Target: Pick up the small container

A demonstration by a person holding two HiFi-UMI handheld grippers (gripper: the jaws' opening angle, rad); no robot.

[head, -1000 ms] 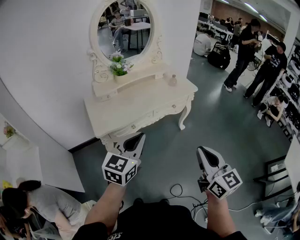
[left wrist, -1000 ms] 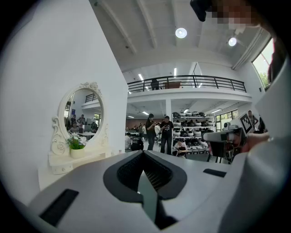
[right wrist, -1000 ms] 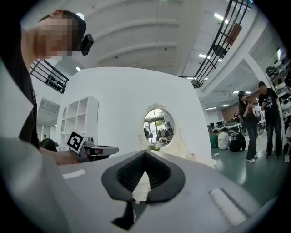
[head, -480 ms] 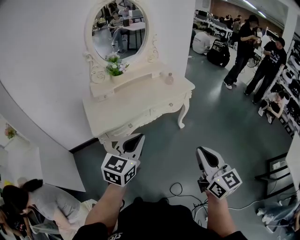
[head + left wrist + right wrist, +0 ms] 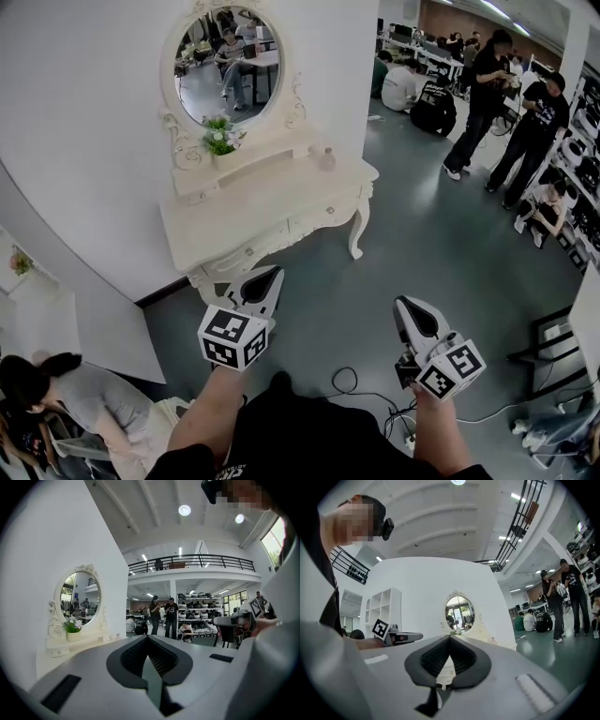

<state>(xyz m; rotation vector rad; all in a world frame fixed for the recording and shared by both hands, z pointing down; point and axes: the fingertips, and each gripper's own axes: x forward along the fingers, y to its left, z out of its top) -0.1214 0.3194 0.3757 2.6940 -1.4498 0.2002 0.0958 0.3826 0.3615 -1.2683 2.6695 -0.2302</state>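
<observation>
The small container (image 5: pixel 327 159) is a pale little bottle standing near the right end of the cream dressing table (image 5: pixel 234 230), below the oval mirror (image 5: pixel 225 64). It also shows tiny in the left gripper view (image 5: pixel 116 637) and the right gripper view (image 5: pixel 492 640). My left gripper (image 5: pixel 265 274) is held over the floor just in front of the table, jaws shut and holding nothing. My right gripper (image 5: pixel 410 305) hangs further right over the grey floor, well short of the table, also shut and holding nothing. Both sets of jaws (image 5: pixel 148 637) (image 5: pixel 450 637) point toward the table.
A white pot of flowers (image 5: pixel 221 142) stands on the table's raised shelf. Two people (image 5: pixel 487 94) stand at the far right, others sit behind. Someone crouches at the lower left (image 5: pixel 56 394). Cables (image 5: pixel 352 380) lie on the floor near my feet; a black stand (image 5: pixel 553 337) is at right.
The dressing table has slid left and slightly up in the head view. Both grippers stay shut at about the same spots in the frame.
</observation>
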